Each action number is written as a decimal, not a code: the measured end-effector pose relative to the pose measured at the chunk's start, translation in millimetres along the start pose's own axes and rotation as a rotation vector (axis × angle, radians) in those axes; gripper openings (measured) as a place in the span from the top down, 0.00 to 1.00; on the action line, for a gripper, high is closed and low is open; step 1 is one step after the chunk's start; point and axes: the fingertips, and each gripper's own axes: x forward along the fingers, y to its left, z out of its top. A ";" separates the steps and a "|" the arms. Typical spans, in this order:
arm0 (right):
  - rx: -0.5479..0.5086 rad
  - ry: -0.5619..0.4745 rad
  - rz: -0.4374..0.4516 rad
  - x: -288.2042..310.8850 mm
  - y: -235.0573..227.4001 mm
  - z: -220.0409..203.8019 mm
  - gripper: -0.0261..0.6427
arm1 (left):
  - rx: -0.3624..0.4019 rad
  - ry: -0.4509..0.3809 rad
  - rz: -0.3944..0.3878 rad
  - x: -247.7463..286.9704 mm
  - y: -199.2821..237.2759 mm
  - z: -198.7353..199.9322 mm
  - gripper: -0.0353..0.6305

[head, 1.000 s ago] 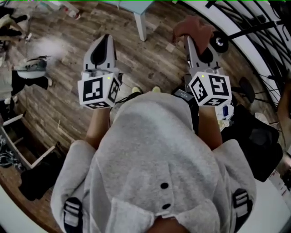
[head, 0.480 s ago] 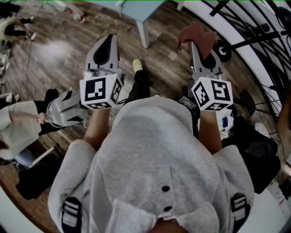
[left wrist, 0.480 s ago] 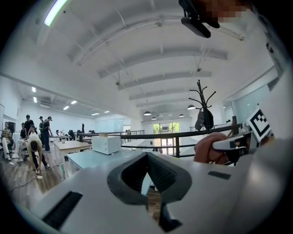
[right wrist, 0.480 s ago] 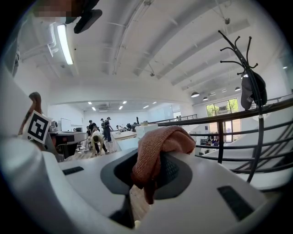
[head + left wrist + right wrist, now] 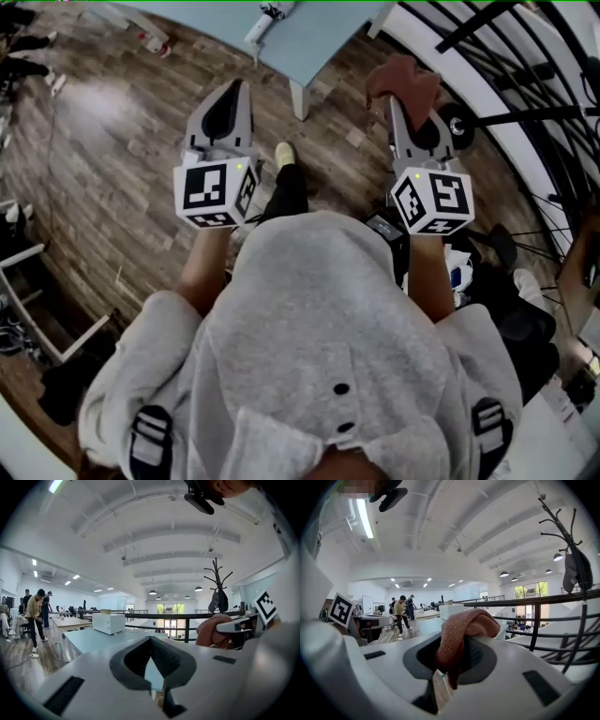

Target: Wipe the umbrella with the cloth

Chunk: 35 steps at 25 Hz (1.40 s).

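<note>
A reddish-brown cloth (image 5: pixel 404 77) is bunched at the tip of my right gripper (image 5: pixel 395 97), which is shut on it. In the right gripper view the cloth (image 5: pixel 460 631) hangs down between the jaws of the right gripper (image 5: pixel 454 645). My left gripper (image 5: pixel 235 88) is held level beside it, to the left, shut and empty; the left gripper view shows its jaws (image 5: pixel 150 639) closed with nothing in them, and the cloth (image 5: pixel 210 630) off to the right. A dark thing (image 5: pixel 571 572) hangs on a coat rack; I cannot tell if it is the umbrella.
A light blue table (image 5: pixel 314 39) stands ahead, with a white box (image 5: pixel 108 623) on it. A black railing (image 5: pixel 498 64) curves along the right. The coat rack (image 5: pixel 217 584) stands beyond the railing. People (image 5: pixel 34 616) stand far off at the left.
Both grippers have been carried forward over the wooden floor. The blue table has come into view at the top. The person at the left has passed out of view. The cloth stays gripped.
</note>
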 end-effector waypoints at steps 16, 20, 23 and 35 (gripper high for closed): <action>-0.025 0.075 0.006 194.7 9.2 40.4 0.86 | -0.054 0.077 -0.060 136.5 123.0 1.9 0.93; -0.015 0.095 -0.003 218.9 6.1 47.4 0.86 | -0.072 0.087 -0.084 152.6 135.2 0.8 0.93; -0.036 0.105 -0.015 230.0 -3.6 53.7 0.86 | -0.083 0.100 -0.102 167.5 134.4 -3.8 0.93; -0.136 0.161 0.083 309.0 -60.2 53.4 0.86 | -0.051 0.279 -0.058 245.8 127.9 -62.8 0.93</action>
